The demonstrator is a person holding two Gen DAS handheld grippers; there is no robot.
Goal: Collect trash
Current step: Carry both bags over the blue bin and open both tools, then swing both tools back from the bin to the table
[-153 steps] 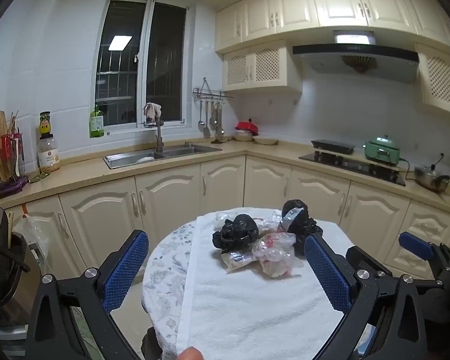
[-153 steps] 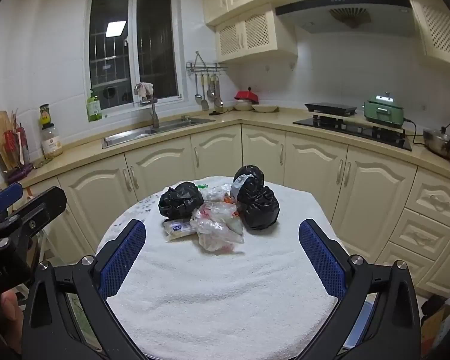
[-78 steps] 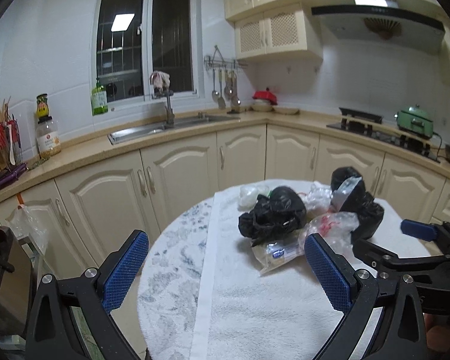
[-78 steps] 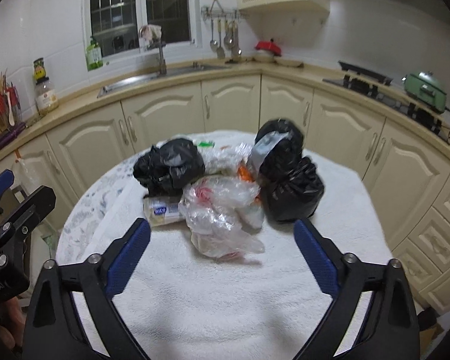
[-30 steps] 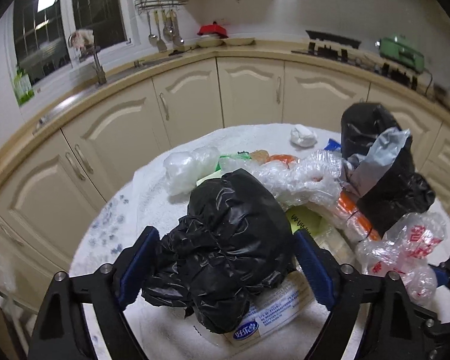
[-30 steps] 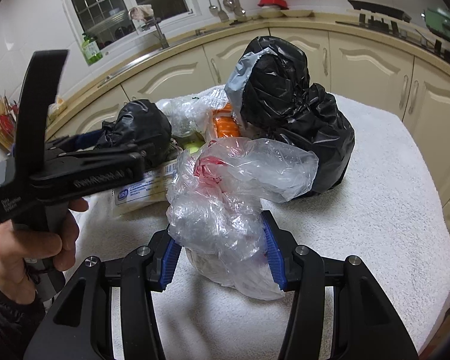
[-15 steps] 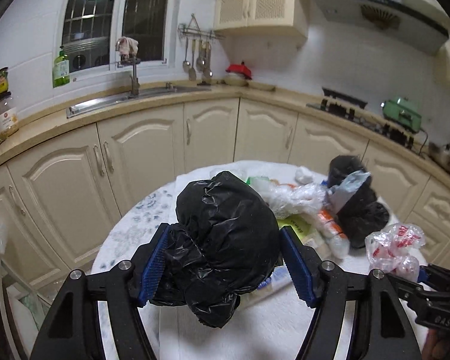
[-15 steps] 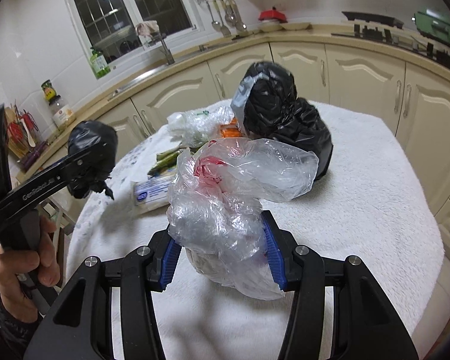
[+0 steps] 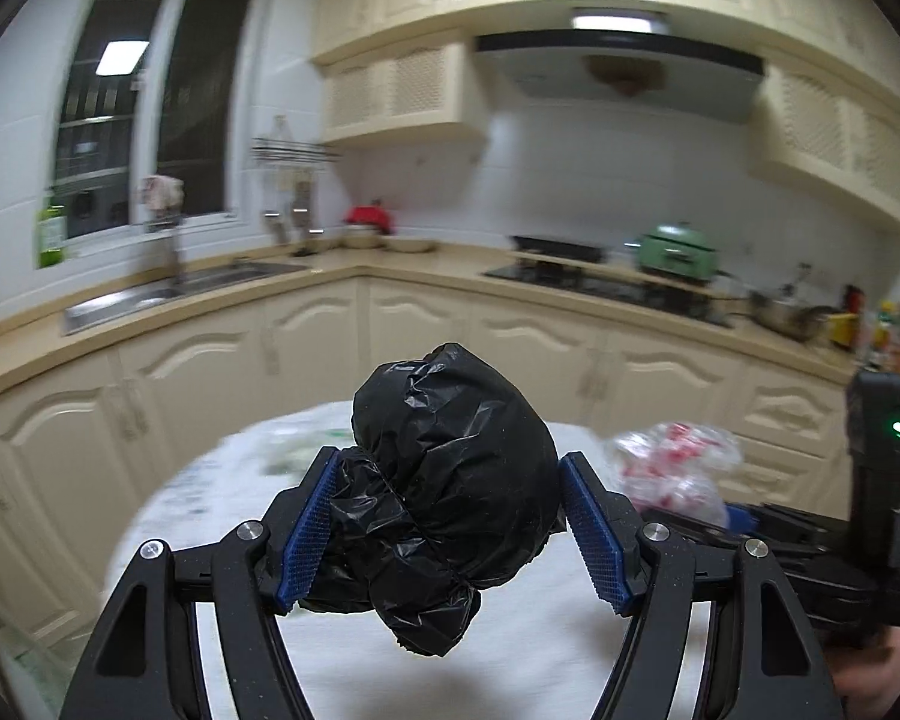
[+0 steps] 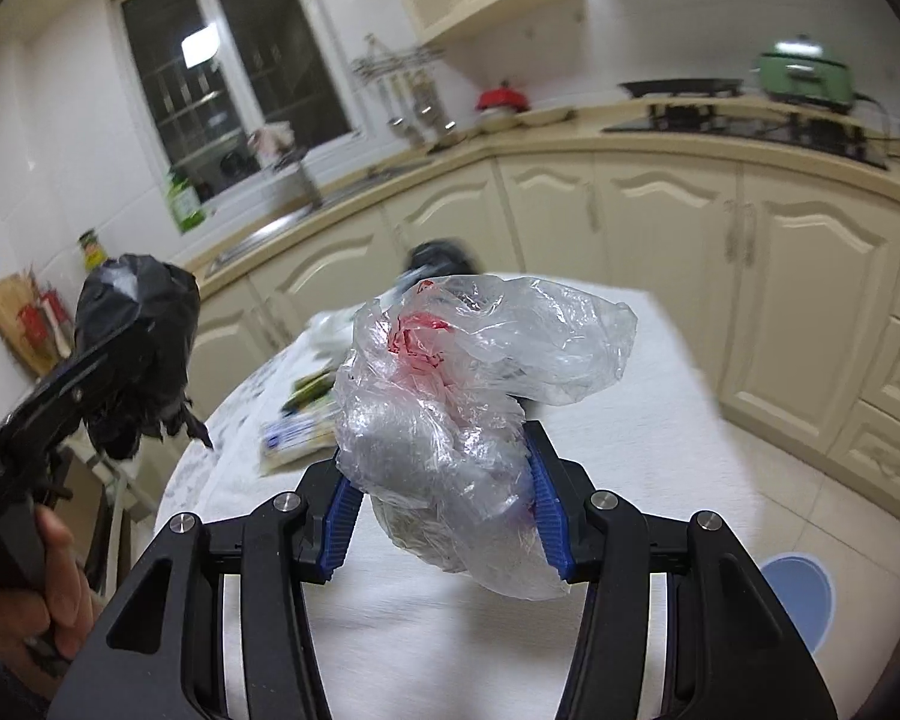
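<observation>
My left gripper (image 9: 450, 531) is shut on a black trash bag (image 9: 444, 504) and holds it up above the round table (image 9: 546, 630). My right gripper (image 10: 444, 510) is shut on a clear plastic bag (image 10: 468, 396) with red inside, also lifted above the white cloth (image 10: 438, 618). The black bag also shows in the right wrist view (image 10: 138, 348) at the left. The clear bag shows in the left wrist view (image 9: 672, 462) at the right. More trash stays on the table: a black bag (image 10: 435, 255), a white packet (image 10: 294, 432) and other wrappers.
Cream cabinets (image 9: 510, 348) and a counter with a sink (image 9: 168, 294) and stove (image 9: 570, 276) curve behind the table. A blue round object (image 10: 801, 600) lies on the floor at the right. A cutting board (image 10: 12, 318) stands at the far left.
Both grippers have risen higher and pulled back from the pile with their bags. The view has swung towards the stove side.
</observation>
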